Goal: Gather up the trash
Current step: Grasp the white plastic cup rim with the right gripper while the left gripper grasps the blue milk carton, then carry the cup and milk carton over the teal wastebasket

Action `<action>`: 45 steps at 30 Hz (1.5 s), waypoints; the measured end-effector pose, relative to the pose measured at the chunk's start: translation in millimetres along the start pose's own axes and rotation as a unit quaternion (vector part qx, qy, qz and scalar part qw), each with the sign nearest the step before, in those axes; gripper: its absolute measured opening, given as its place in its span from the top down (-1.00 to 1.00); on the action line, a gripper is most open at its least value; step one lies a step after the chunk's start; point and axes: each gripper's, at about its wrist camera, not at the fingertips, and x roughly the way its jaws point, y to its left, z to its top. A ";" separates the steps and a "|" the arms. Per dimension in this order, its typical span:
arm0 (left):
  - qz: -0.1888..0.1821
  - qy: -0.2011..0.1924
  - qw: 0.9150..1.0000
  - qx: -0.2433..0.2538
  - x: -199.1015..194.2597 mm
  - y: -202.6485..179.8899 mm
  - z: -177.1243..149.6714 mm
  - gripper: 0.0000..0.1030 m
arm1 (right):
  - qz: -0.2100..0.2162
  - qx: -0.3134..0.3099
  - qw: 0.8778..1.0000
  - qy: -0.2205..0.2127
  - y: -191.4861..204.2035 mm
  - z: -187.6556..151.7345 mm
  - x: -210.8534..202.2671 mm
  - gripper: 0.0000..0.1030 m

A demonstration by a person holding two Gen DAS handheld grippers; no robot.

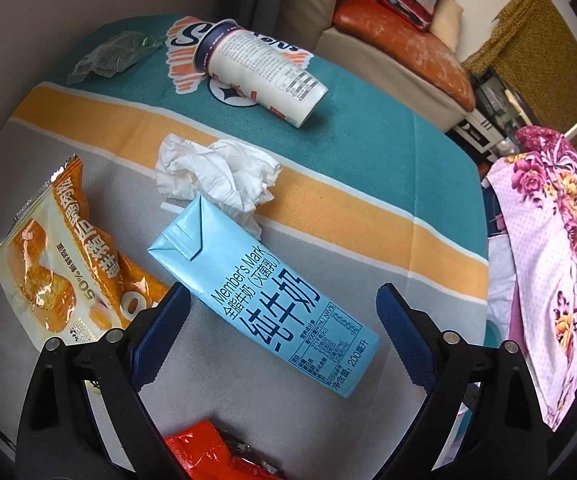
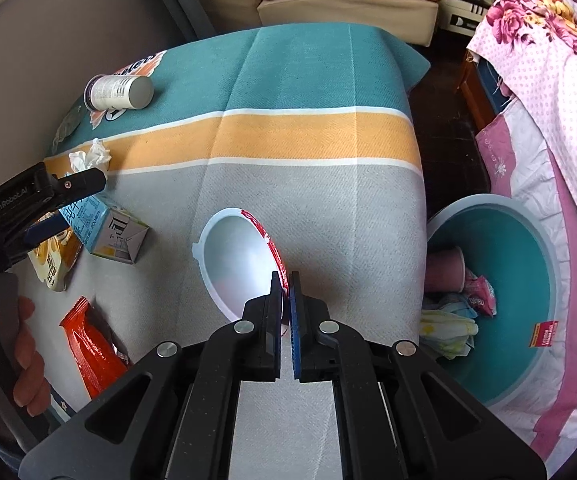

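My left gripper [image 1: 282,300] is open, its jaws on either side of a light blue milk carton [image 1: 264,296] lying on the striped tablecloth [image 1: 368,168]. The carton also shows in the right wrist view [image 2: 106,230]. My right gripper [image 2: 285,280] is shut on the rim of a white plastic bowl with a red edge [image 2: 236,260], held over the cloth. A crumpled white tissue [image 1: 216,172], a tipped paper cup [image 1: 260,70], an orange snack bag [image 1: 64,256], a red wrapper [image 2: 94,344] and a clear crumpled wrapper [image 1: 108,54] lie on the cloth.
A teal bin [image 2: 528,280] with a pink cup and wrappers inside stands beside the table's right edge. A pink floral cloth [image 2: 548,60] hangs behind it. A sofa with an orange cushion [image 1: 400,40] is beyond the table. The left gripper [image 2: 40,196] shows at left.
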 end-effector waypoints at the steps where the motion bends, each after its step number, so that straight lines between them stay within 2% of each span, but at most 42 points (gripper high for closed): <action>1: 0.005 0.004 1.000 0.000 3.8 -0.2 -0.3 -0.83 | 0.002 0.002 1.000 0.000 -1.6 -0.5 1.0 0.93; 4: 0.015 0.007 1.000 0.012 11.8 -0.8 -3.6 -0.77 | 0.007 0.010 1.000 -0.001 -6.0 -1.8 2.4 0.93; 6: 0.012 0.010 0.999 0.028 13.3 -1.9 -5.7 -0.46 | 0.011 0.013 1.000 -0.002 -7.5 -3.4 2.3 0.93; 8: 0.010 0.011 0.998 0.054 10.2 -5.8 -11.0 0.05 | 0.015 0.015 1.000 -0.003 -8.1 -5.6 1.0 0.93; 10: 0.005 0.013 0.996 0.084 6.6 -9.5 -17.6 0.25 | 0.018 0.019 1.000 -0.004 -8.9 -8.1 -0.5 0.93; 17: -0.009 0.015 0.988 0.155 0.5 -16.0 -43.8 0.26 | 0.016 0.026 0.999 -0.014 -10.5 -15.9 -10.3 0.93; 36: -0.077 -0.012 0.972 0.223 -60.8 -44.2 -88.4 0.26 | 0.023 0.082 0.993 -0.080 -27.0 -64.9 -73.9 0.93; 41: -0.106 -0.020 0.962 0.250 -77.6 -57.8 -102.6 0.26 | 0.021 0.090 0.991 -0.101 -34.7 -74.5 -93.2 0.93; 45: -0.116 -0.023 0.955 0.274 -83.0 -73.7 -114.2 0.25 | 0.020 0.101 0.988 -0.117 -46.7 -83.9 -106.2 0.93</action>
